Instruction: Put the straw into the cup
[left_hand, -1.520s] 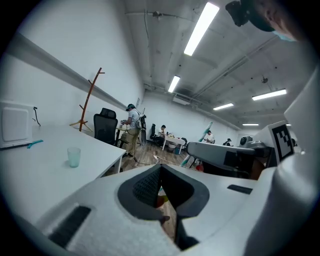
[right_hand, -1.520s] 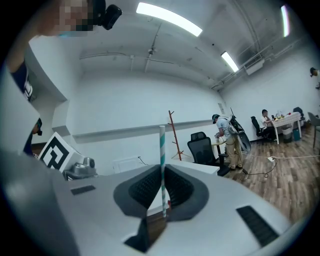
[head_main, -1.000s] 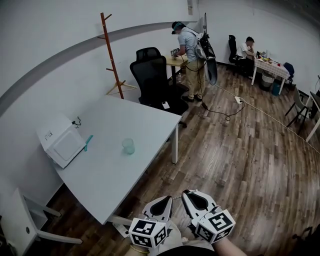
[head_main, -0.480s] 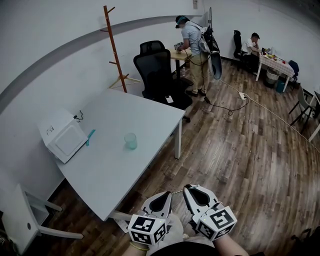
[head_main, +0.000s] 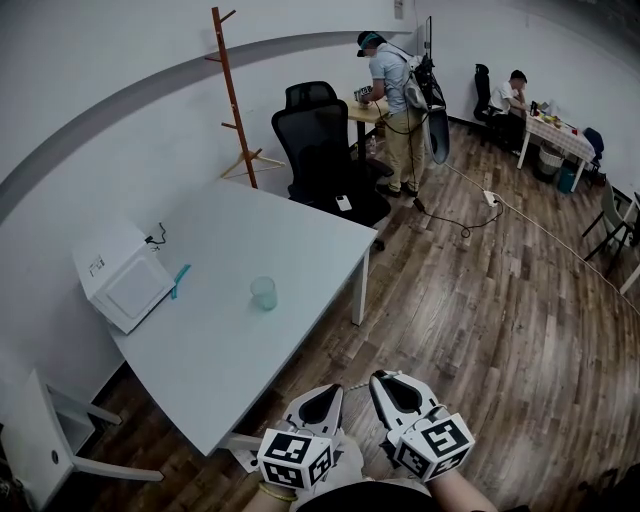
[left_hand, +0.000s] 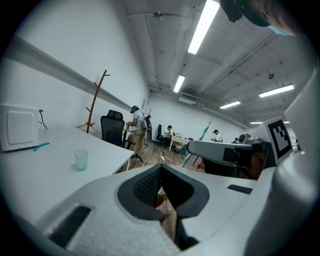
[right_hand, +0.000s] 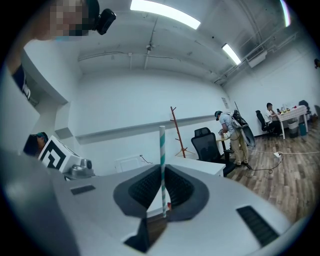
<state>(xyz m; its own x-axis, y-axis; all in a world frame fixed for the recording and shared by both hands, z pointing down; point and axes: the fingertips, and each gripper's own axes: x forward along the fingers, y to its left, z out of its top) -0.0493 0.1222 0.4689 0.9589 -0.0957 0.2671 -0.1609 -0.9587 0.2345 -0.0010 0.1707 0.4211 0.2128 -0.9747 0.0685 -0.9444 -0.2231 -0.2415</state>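
A clear greenish cup (head_main: 264, 292) stands upright on the white table (head_main: 300, 240), well ahead and to the left of both grippers; the left gripper view shows the cup (left_hand: 81, 160) too. My right gripper (head_main: 392, 392) is shut on a white-and-teal striped straw (right_hand: 162, 150), which stands upright between its pads. My left gripper (head_main: 318, 405) is beside it, shut with nothing in it. Both hang over the wooden floor, off the table's near corner. The jaw tips (left_hand: 161, 169) meet in the left gripper view.
A white box (head_main: 122, 285) with a teal object (head_main: 180, 280) beside it sits at the table's left side. A white chair (head_main: 60, 445) stands at the near left and a black office chair (head_main: 315, 150) behind the table. A person stands at a far desk (head_main: 392, 100).
The whole scene has shifted slightly in the head view as I move toward the table. Both grippers keep their places at the bottom, and the straw stays in the right one.
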